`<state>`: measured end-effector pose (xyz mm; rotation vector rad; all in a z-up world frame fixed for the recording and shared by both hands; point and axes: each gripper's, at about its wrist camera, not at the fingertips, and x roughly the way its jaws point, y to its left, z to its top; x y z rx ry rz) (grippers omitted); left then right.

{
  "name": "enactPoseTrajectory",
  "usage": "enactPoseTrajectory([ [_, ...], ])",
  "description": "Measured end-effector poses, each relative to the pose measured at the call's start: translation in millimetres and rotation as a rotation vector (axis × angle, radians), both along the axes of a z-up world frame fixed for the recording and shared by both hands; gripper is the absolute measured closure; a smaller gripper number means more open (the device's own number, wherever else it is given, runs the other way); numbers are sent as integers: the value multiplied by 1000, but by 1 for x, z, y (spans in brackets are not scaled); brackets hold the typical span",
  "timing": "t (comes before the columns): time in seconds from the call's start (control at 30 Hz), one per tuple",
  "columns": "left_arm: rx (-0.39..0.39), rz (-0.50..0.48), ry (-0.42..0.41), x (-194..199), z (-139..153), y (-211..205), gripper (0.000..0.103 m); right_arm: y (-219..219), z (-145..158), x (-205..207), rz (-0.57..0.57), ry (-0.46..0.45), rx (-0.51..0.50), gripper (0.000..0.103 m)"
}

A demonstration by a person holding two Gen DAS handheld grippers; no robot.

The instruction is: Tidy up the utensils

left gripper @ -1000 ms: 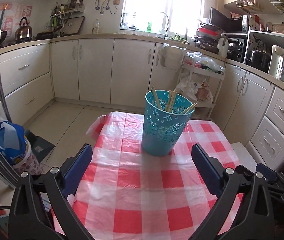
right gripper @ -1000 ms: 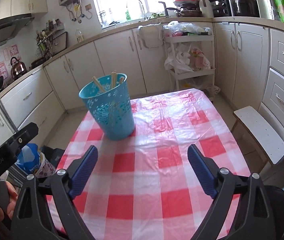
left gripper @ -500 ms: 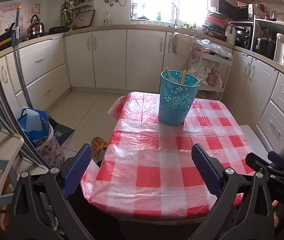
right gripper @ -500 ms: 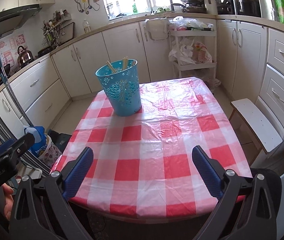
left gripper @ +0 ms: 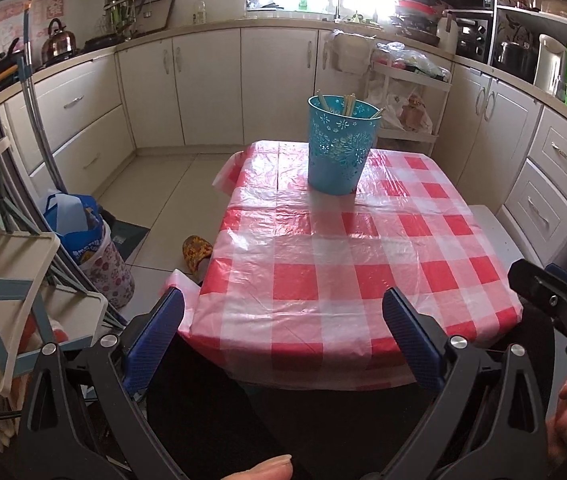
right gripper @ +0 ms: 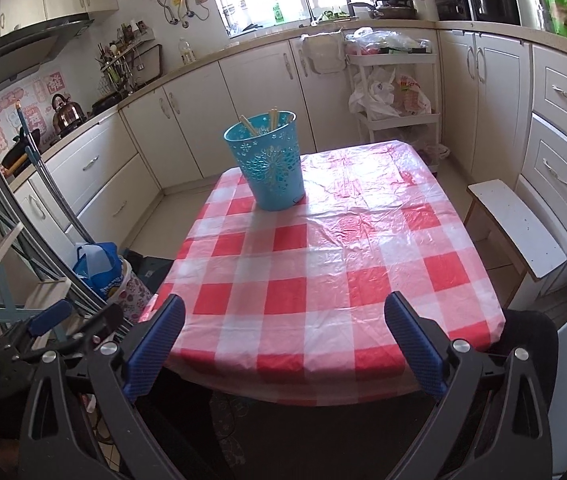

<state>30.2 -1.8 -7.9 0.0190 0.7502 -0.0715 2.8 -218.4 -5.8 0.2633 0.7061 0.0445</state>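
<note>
Kitchen cabinets wrap round the room on three sides, and between them stands my desk (right gripper: 363, 256) under a red-and-white checked plastic cloth (left gripper: 323, 264). Toward its far end sits the blue perforated bin (left gripper: 339, 146), upright, with several pale wooden chopsticks (right gripper: 272, 117) leaning inside it, their tips poking above the rim. I see no loose utensils anywhere else on the cloth, so I judge the sorting is about done.

Both my tools hang off the near edge, well apart from the bin. On the left gripper (left gripper: 283, 336) the jaws stand wide with nothing between them; the right gripper (right gripper: 285, 340) is the same, spread wide and empty. From the left view I can see the side of the right tool at the right edge, with a hand (left gripper: 565, 436) below it.

What worries me from here: the bin is tall, light-looking and narrow at the base, and the chopsticks lean to one side, so a careless nudge on any return reach could tip it and scatter them. The cloth is thin, wrinkled plastic that overhangs the near edge; if a finger snags that hem, I could drag the cloth and the bin with it. A stool (right gripper: 519, 224) stands just beside the desk on the right, which I could clip swinging out.
</note>
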Motion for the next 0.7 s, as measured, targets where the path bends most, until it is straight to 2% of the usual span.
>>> enactPoseTrajectory([
  [0.1, 14, 22, -20, -12, 1, 2, 8, 8, 0, -15, -12, -16, -4, 7],
  [0.27, -22, 42, -29, -26, 2, 8, 8, 19, -1, -37, 1, -32, -42, 7],
  [0.7, -13, 46, -54, -49, 8, 10, 8, 28, 2, -66, 11, -66, -75, 7],
])
